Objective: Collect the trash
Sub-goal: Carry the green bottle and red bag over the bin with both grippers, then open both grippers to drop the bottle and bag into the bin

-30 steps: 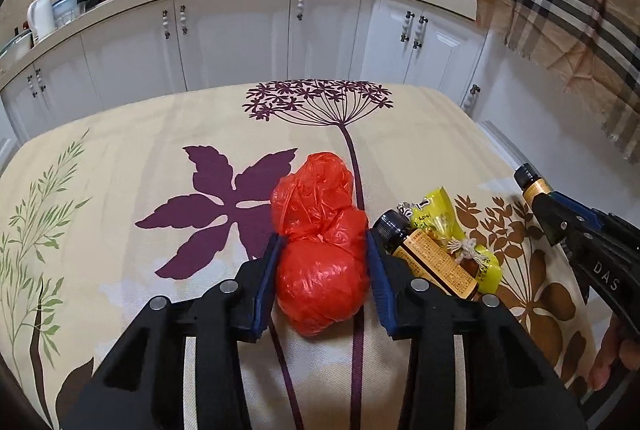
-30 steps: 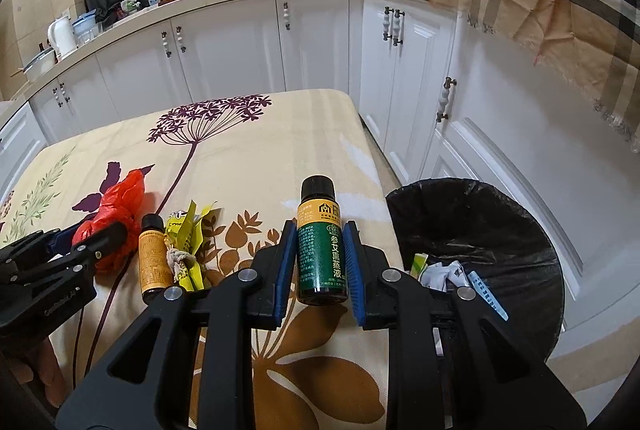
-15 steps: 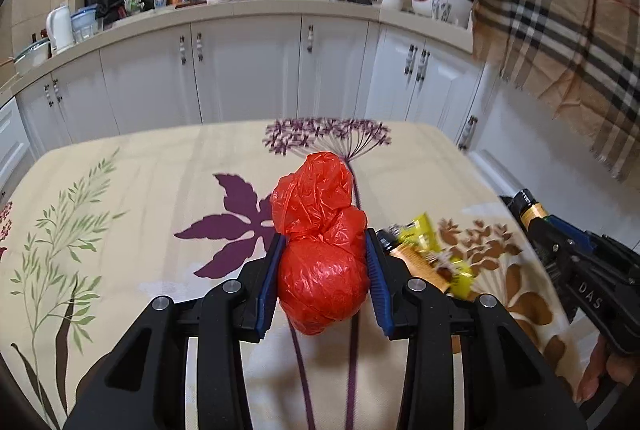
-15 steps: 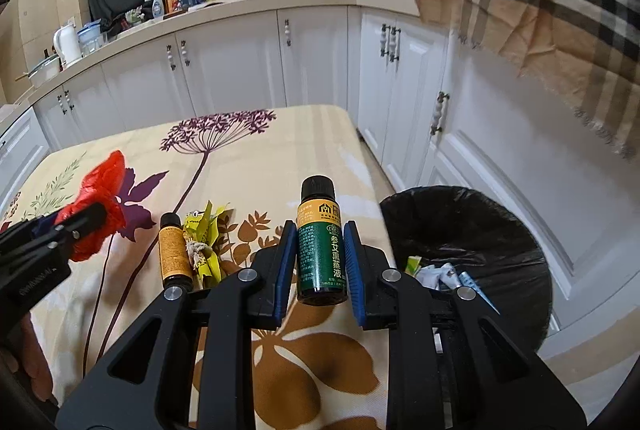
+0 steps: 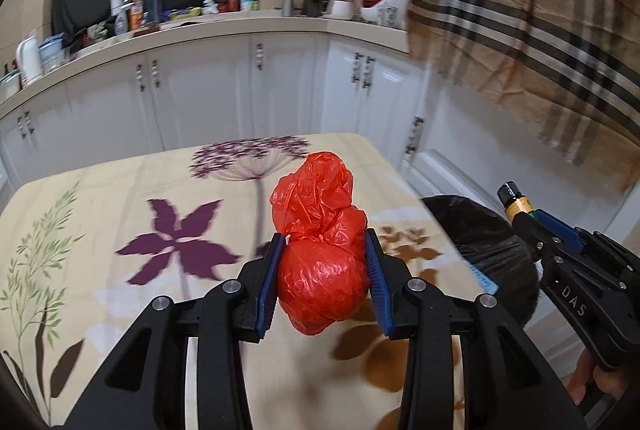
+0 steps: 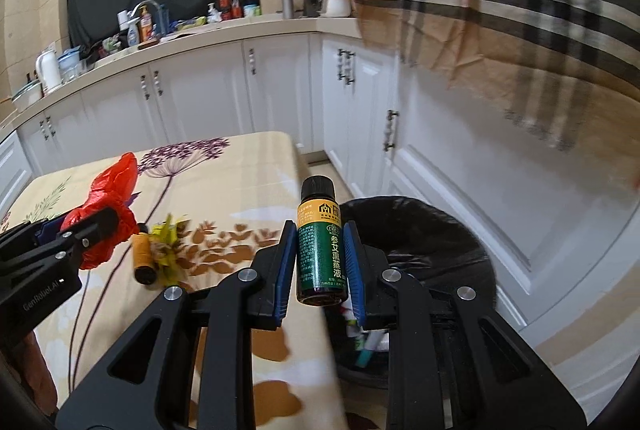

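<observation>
Left gripper (image 5: 325, 272): clamped on crumpled red plastic bag (image 5: 320, 250), over table's right edge.
Right gripper (image 6: 320, 262): grips upright green glass bottle (image 6: 320, 250); nearer black-lined bin (image 6: 432, 254), just right.

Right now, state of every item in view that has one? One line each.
left gripper: shut on red bag
red bag: bunched, lifted off table
right gripper: shut on green bottle
green bottle: capped, upright between fingers
orange bottle: lying on table, capped
yellow wrapper: crumpled, on table beside orange bottle
bin: open, black liner, some trash inside
</observation>
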A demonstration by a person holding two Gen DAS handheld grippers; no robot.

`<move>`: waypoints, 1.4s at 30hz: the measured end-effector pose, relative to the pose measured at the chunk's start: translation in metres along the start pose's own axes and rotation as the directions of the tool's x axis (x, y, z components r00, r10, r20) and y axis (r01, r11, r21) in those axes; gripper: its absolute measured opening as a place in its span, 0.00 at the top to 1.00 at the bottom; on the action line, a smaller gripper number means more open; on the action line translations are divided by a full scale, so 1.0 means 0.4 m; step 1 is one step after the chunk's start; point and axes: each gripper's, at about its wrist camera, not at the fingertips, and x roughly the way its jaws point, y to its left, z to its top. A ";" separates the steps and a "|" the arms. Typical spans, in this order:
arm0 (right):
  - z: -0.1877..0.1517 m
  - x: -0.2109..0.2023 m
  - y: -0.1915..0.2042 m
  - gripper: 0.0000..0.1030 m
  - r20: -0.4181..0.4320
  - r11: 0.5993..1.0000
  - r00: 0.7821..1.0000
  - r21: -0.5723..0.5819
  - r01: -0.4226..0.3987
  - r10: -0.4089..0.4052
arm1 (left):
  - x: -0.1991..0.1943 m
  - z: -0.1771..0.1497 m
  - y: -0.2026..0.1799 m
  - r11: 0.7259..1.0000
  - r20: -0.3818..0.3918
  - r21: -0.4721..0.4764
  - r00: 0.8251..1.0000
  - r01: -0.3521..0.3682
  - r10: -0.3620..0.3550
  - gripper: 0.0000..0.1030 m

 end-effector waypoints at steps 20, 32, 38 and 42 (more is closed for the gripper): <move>-0.013 0.016 -0.210 0.77 0.023 0.988 0.992 0.092 0.125 -0.127 | 0.111 0.022 -0.266 0.986 -0.032 0.135 0.995 0.100 -0.097 0.62; -0.018 0.060 -0.264 0.77 0.006 0.982 0.988 0.115 0.150 -0.152 | 0.176 0.031 -0.326 0.981 -0.052 0.163 0.994 0.104 -0.097 0.61; -0.024 0.099 -0.280 0.77 -0.011 0.980 0.987 0.122 0.160 -0.160 | 0.204 0.031 -0.334 0.981 -0.069 0.169 0.994 0.099 -0.088 0.61; -0.031 0.128 -0.286 0.72 -0.029 0.979 0.987 0.128 0.159 -0.156 | 0.215 0.028 -0.338 0.981 -0.072 0.177 0.995 0.084 -0.072 0.57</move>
